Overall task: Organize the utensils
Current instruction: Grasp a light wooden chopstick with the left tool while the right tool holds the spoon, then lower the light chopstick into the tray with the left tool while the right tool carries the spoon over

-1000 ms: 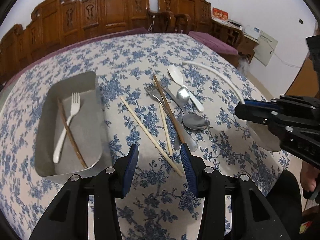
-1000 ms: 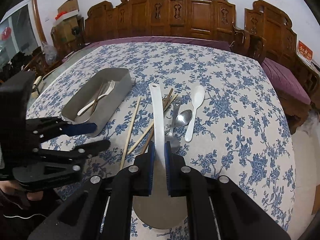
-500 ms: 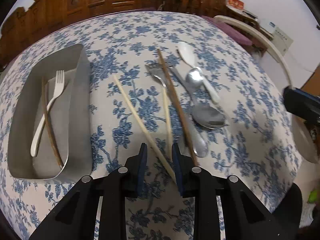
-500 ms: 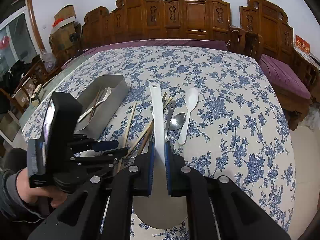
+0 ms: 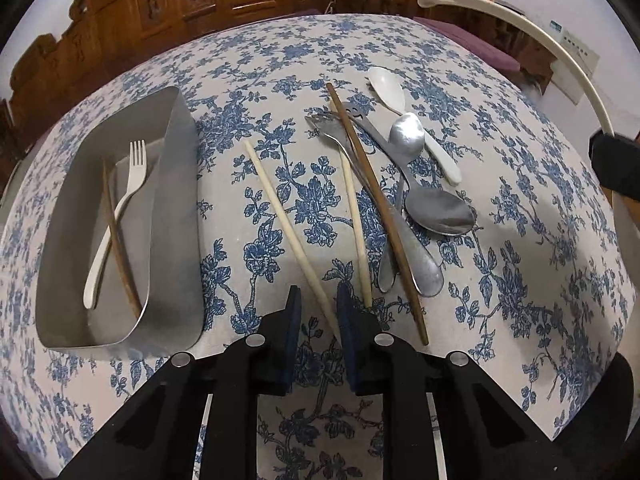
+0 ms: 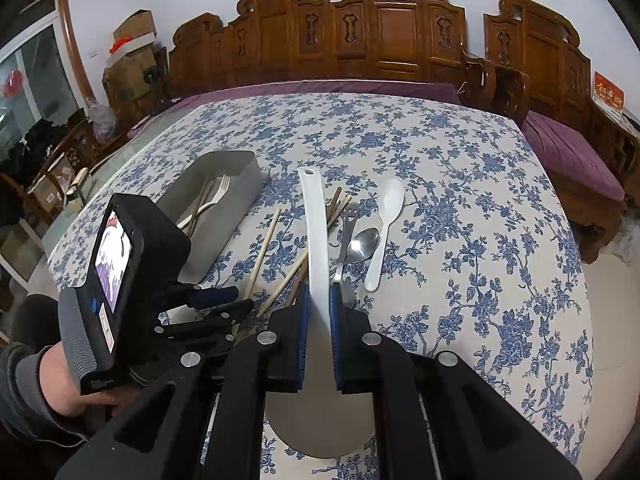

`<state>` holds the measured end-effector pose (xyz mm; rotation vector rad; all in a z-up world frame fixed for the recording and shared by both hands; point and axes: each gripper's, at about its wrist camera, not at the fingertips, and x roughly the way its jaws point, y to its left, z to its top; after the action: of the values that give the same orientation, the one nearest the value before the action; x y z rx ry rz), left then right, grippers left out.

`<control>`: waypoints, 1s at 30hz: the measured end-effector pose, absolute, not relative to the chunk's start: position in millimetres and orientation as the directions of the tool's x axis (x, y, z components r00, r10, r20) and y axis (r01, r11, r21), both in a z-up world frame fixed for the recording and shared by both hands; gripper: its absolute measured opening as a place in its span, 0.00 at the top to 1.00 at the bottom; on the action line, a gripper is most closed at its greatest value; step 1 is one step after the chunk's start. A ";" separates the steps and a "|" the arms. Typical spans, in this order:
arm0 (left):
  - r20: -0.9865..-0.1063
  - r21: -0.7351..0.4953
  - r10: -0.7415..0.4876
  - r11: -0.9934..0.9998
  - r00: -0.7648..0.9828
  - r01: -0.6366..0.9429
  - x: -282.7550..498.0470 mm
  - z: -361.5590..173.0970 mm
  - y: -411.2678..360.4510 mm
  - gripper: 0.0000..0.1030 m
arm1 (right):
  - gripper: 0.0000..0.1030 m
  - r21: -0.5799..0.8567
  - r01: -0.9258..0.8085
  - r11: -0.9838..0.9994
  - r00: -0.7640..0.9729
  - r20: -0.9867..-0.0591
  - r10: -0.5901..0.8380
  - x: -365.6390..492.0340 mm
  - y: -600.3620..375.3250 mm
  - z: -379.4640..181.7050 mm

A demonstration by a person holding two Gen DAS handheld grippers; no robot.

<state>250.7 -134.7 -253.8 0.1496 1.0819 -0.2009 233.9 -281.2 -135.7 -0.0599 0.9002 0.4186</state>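
My left gripper (image 5: 318,312) is low over the table, its jaws a narrow gap apart around the near end of a pale chopstick (image 5: 286,224), not closed on it. Beside it lie a second pale chopstick (image 5: 354,216), a brown chopstick (image 5: 374,204), metal spoons (image 5: 438,210), a metal fork (image 5: 334,132) and a white spoon (image 5: 412,120). The metal tray (image 5: 176,200) at left holds a white fork (image 5: 120,208) and a brown chopstick (image 5: 118,240). My right gripper (image 6: 320,312) is shut on a white spatula (image 6: 316,232), held above the table.
The table has a blue floral cloth (image 6: 460,208). Carved wooden chairs (image 6: 384,36) line the far side, with a purple cushion (image 6: 576,156) at right. The left gripper and hand show in the right wrist view (image 6: 208,300). The table edge is close below both grippers.
My left gripper has dropped toward the table and narrowed its jaws around the pale chopstick's near end. My right gripper still holds the spatula, nearly unmoved.
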 end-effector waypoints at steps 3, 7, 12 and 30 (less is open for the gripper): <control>-0.889 -0.015 -0.118 0.973 0.442 0.230 254.9 -253.3 -134.0 0.94 | 0.89 0.120 -0.376 0.919 0.540 -0.778 0.322 234.5 -281.0 -140.1; -0.893 -0.049 -0.142 0.974 0.427 0.221 255.7 -253.0 -130.6 0.96 | 0.89 0.121 -0.371 0.921 0.534 -0.783 0.318 235.5 -281.8 -144.4; -0.890 -0.066 -0.155 0.975 0.429 0.214 252.0 -247.3 -123.9 0.96 | 0.89 0.125 -0.365 0.923 0.527 -0.789 0.315 235.8 -283.0 -148.1; -0.795 -0.048 -0.174 0.973 0.581 0.227 234.3 -175.1 -81.0 0.96 | 0.89 0.129 -0.395 0.910 0.507 -0.795 0.333 234.1 -252.4 -146.0</control>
<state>234.3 -81.0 -175.1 0.0612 0.9217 -0.2343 234.1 -252.4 -146.0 -0.0722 0.9416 0.4392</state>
